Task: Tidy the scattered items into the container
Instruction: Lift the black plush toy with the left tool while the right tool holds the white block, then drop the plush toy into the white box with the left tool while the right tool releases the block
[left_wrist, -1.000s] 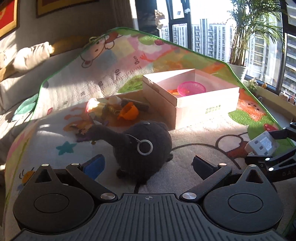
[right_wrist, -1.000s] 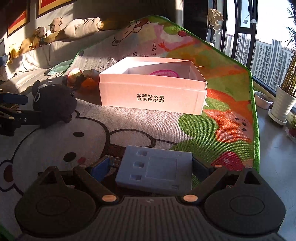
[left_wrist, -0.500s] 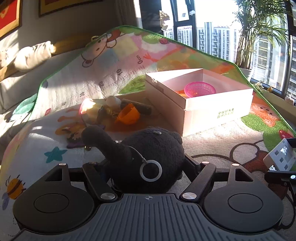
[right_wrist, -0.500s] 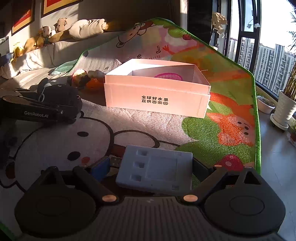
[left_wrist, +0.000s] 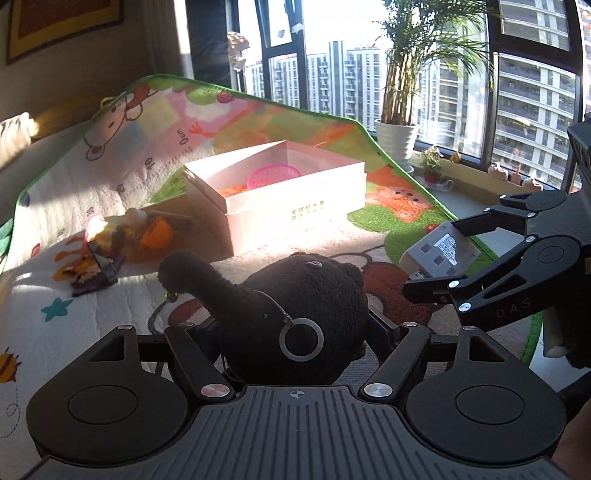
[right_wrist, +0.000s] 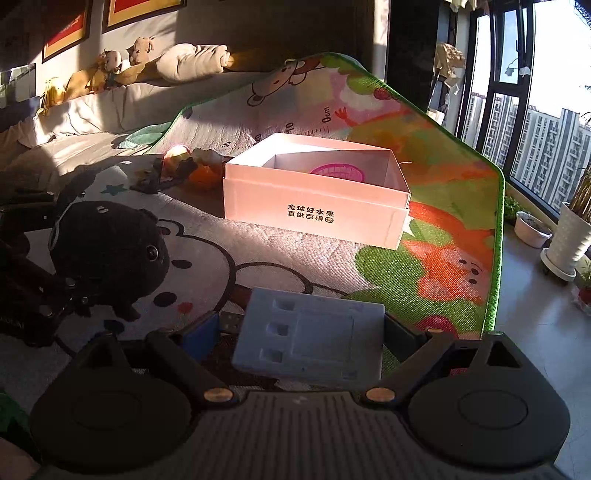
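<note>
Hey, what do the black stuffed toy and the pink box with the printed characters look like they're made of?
The black plush toy, clamped in the left gripper, looks like soft, fuzzy matte fabric with a nubbly pile. The pink box looks like thin, smooth cardboard: flat folded walls with a crisp doubled rim and printed characters. That's judged by look only.
</note>
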